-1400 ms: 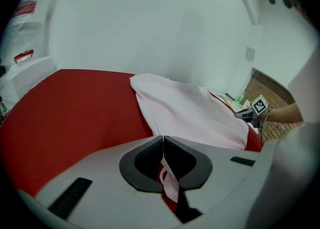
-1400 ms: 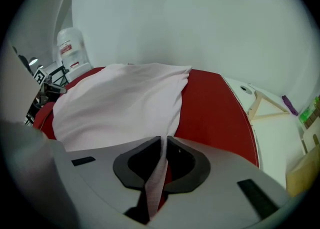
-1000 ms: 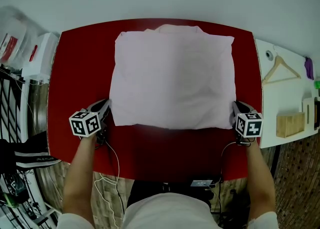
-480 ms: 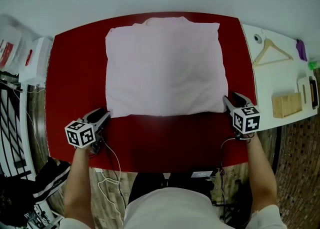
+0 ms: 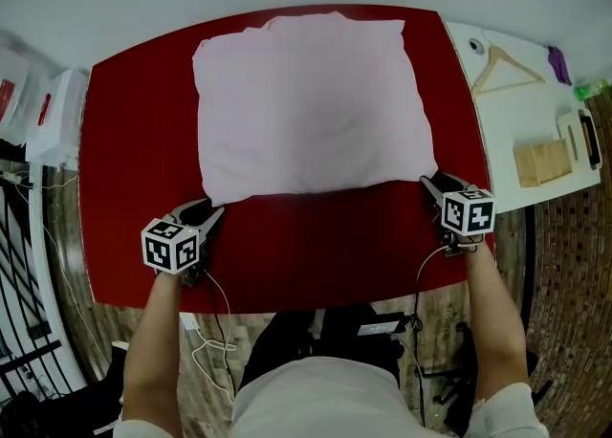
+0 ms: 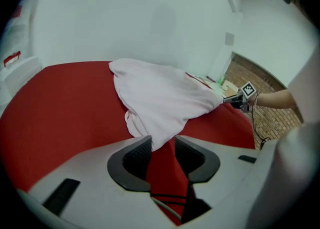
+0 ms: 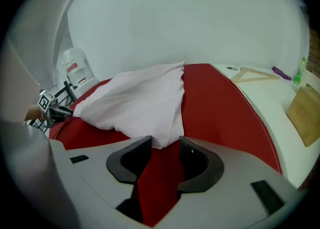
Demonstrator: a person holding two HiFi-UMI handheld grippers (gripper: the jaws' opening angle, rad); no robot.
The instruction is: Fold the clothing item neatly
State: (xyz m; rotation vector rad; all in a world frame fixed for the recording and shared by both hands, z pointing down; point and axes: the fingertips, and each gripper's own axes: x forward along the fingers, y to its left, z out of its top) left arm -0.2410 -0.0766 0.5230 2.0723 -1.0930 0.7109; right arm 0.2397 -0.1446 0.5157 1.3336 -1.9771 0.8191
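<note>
A pale pink garment (image 5: pixel 311 106), folded into a rectangle, lies flat on the red table (image 5: pixel 316 245). My left gripper (image 5: pixel 212 212) sits at its near left corner and my right gripper (image 5: pixel 427 184) at its near right corner. Both pairs of jaws have just been opening. In the left gripper view the garment's (image 6: pixel 160 98) corner tip lies loose in the mouth of the left gripper (image 6: pixel 162 145), with red table showing between the pads. The right gripper view shows the same: the garment's (image 7: pixel 140 100) corner rests slack between the tips of the right gripper (image 7: pixel 165 145).
A white side table (image 5: pixel 502 130) at the right carries a wooden hanger (image 5: pixel 502 68), a wooden block (image 5: pixel 540 161) and small items. White containers (image 5: pixel 53 111) stand left of the table. Cables (image 5: pixel 215 312) hang off the front edge.
Both grippers have let go of the garment's near corners and stand at them with jaws apart. The near edge now lies flat on the table.
</note>
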